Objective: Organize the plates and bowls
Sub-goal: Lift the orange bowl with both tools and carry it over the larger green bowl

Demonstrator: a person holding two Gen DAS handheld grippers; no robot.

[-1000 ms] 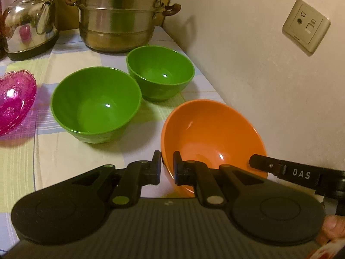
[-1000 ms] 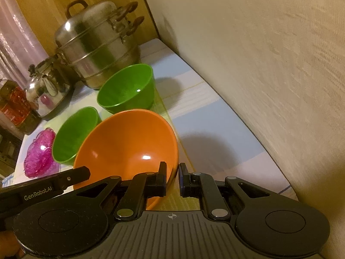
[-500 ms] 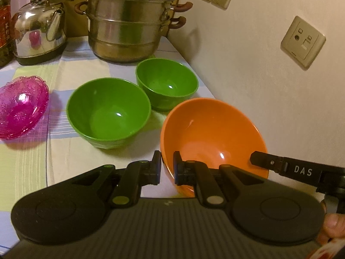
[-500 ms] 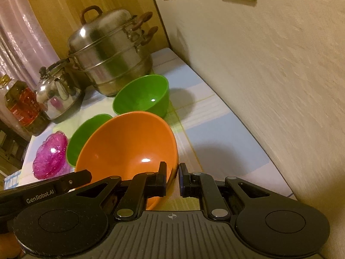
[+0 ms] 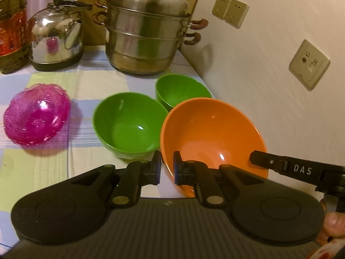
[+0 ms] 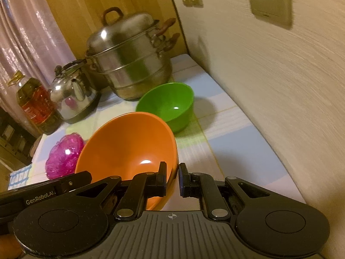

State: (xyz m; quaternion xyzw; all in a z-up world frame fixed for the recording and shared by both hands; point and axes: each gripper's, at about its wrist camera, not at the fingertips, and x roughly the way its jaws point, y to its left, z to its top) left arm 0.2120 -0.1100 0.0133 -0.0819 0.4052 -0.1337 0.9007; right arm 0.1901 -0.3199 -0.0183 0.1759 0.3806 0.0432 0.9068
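Observation:
An orange bowl (image 5: 211,133) is held off the table, tilted, by both grippers. My left gripper (image 5: 167,169) is shut on its near left rim. My right gripper (image 6: 172,178) is shut on its right rim; the bowl (image 6: 129,149) fills the left of that view. A large green bowl (image 5: 129,125) sits on the checked tablecloth (image 5: 54,168) just left of the orange one. A smaller green bowl (image 5: 181,90) stands behind it, also in the right wrist view (image 6: 168,105). A pink glass bowl (image 5: 36,114) lies at the left.
A steel steamer pot (image 5: 146,32), a kettle (image 5: 56,34) and an oil bottle (image 5: 10,26) stand at the back. The wall (image 5: 269,75) with sockets runs close along the right. The table's right strip (image 6: 237,151) beside the wall is bare cloth.
Both grippers have lifted the orange bowl higher and pulled back; the bowls on the table look farther away and more of the pot and kettle shows.

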